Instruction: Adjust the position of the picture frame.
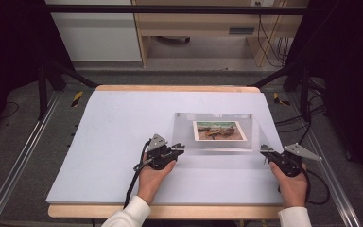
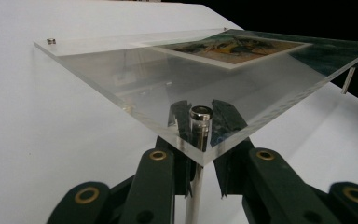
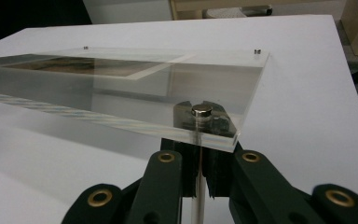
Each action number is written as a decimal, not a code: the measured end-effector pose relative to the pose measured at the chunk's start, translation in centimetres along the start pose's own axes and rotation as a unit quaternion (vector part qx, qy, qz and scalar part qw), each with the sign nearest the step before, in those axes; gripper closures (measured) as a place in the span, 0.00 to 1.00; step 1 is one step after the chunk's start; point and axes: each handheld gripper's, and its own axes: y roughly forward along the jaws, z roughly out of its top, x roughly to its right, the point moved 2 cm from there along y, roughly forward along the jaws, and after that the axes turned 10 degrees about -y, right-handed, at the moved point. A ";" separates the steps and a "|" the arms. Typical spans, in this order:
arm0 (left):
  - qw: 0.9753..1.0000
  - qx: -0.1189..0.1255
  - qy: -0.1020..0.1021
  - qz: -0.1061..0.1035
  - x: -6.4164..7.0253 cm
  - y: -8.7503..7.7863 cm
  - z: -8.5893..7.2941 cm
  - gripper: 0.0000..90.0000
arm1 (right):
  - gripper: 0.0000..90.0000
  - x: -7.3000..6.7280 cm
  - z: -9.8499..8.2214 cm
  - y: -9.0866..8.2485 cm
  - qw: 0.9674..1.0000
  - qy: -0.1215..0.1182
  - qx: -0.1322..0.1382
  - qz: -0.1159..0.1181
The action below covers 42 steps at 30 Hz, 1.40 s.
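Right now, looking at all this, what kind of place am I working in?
Most likely a lab or recording workstation, not a home: a white-topped table inside a black metal frame, loose cables on the floor behind, and a clear acrylic photo frame as the workpiece.

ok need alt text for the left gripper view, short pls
A clear acrylic photo frame tilts above a white table, its near corner over the left gripper, whose black jaws close on the metal leg under that corner. A landscape photo lies inside the frame.
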 end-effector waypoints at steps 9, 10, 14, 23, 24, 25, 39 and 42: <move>1.000 0.001 0.001 0.007 -0.1 0.0 0.0 0.93 | 0.91 0.1 -0.1 0.0 1.000 0.004 0.003 0.001; 1.000 0.000 0.000 0.007 -0.1 0.0 0.0 0.93 | 0.90 0.1 -0.1 0.0 1.000 0.007 0.004 0.000; 1.000 -0.004 -0.001 0.007 -0.1 0.0 0.1 0.93 | 0.90 0.2 -0.1 0.1 1.000 0.013 0.002 0.002; 1.000 0.000 0.007 0.001 -0.2 0.0 0.5 0.93 | 0.94 0.0 0.1 0.4 1.000 0.008 0.003 -0.004; 1.000 0.002 0.008 0.000 -0.2 -0.1 0.6 0.93 | 0.94 -0.1 0.2 0.3 1.000 0.009 0.007 -0.006; 1.000 0.004 0.007 0.001 -0.2 -0.2 0.7 0.93 | 0.94 -0.2 0.3 0.2 1.000 0.010 0.009 -0.010; 0.999 0.036 0.012 0.013 -1.2 -5.5 2.0 0.93 | 0.94 -4.9 2.4 -0.5 1.000 -0.004 0.023 -0.008; 0.999 0.041 0.015 0.015 -1.8 -6.4 2.3 0.93 | 0.94 -5.7 2.9 0.0 1.000 -0.007 0.027 -0.005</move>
